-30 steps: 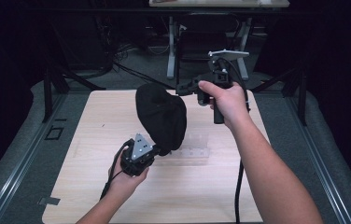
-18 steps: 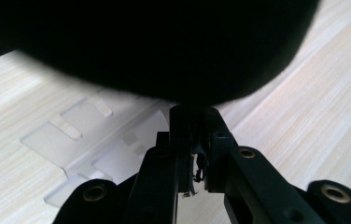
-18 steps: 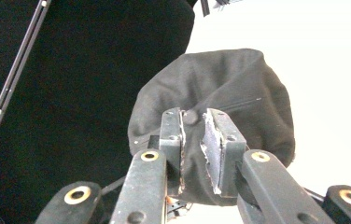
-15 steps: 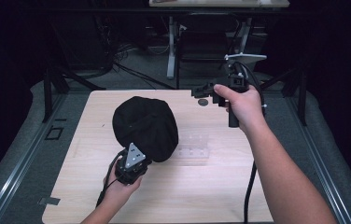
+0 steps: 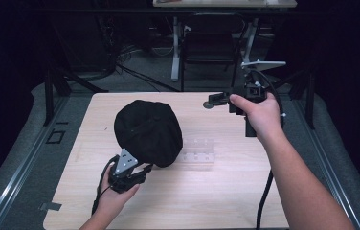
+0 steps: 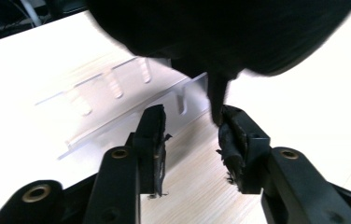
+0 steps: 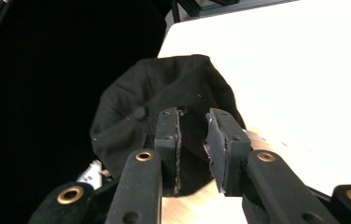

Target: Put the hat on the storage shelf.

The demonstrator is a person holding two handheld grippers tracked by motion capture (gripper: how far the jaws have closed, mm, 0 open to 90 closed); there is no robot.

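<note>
Cap: the black cap (image 5: 148, 132) sits toward the left of the desk's middle, crown up with its button on top; the right gripper view (image 7: 164, 98) looks down on that crown.
Left gripper: your left gripper (image 5: 142, 170) is low by the cap's near edge, in your left hand (image 5: 113, 199) toward the desk's near edge. In the left gripper view (image 6: 192, 140) its jaws stand released with a clear gap, and a narrow dark tab of the cap hangs against the tip of the right-hand jaw, not pinched between the two.
Right gripper: your right gripper (image 5: 211, 102) is lifted over the far right part of the desk in your right hand (image 5: 259, 115), well apart from the cap. In its own view (image 7: 193, 140) the jaws are a little apart and hold nothing.
Clear rack: a transparent slotted holder (image 5: 198, 151) lies flat on the desk just right of the cap; in the left gripper view (image 6: 117, 100) it runs beneath the cap's edge.
Desk: pale wood (image 5: 207, 201), bare along the near edge.
</note>
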